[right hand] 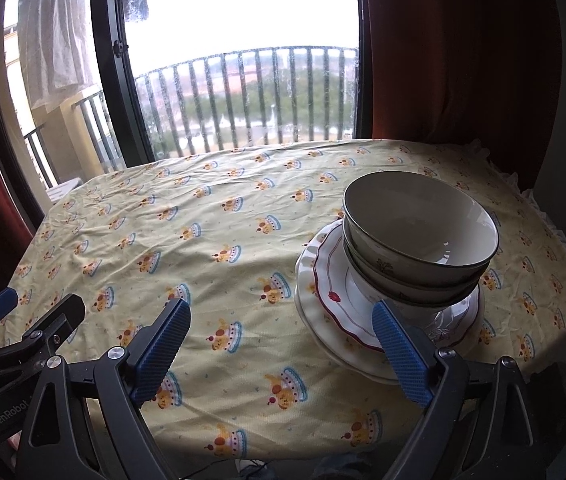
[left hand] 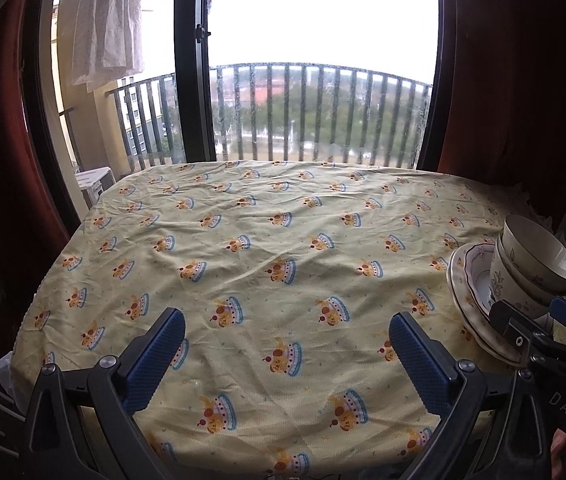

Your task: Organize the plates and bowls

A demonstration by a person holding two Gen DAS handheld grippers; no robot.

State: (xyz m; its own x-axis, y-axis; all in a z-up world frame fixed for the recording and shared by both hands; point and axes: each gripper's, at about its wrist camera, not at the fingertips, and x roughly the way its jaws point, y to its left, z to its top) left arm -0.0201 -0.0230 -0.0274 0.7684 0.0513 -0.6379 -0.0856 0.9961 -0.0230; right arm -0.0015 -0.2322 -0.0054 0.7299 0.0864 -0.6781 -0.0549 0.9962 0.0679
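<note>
So everything's piled into one stack on the right side of the table: two bowls (right hand: 421, 236) nested one inside the other, sitting on top of a couple of plates (right hand: 333, 292), the upper plate with a red trim and a little red motif, the lower one plain and scalloped. The stack sits on a yellow tablecloth (right hand: 203, 240) with a cartoon cake-and-dog print, wrinkled all over. The right gripper (right hand: 283, 354) is spread wide, nothing clamped in it; its right blue pad crosses in front of the near rim of the plates in that view, but I can't tell if it actually touches. The left gripper (left hand: 285, 360) is wide open too, hovering over bare cloth with nothing between the pads, well to the left of the stack. From the left camera the bowls (left hand: 535, 264) and plates (left hand: 469, 280) show at the far right edge, with the other gripper's tips just in front of them. Behind the table there's a dark-framed window (left hand: 191, 60), balcony railing (left hand: 283, 108) outside, and dark red curtains (right hand: 455, 48) at the sides.
</note>
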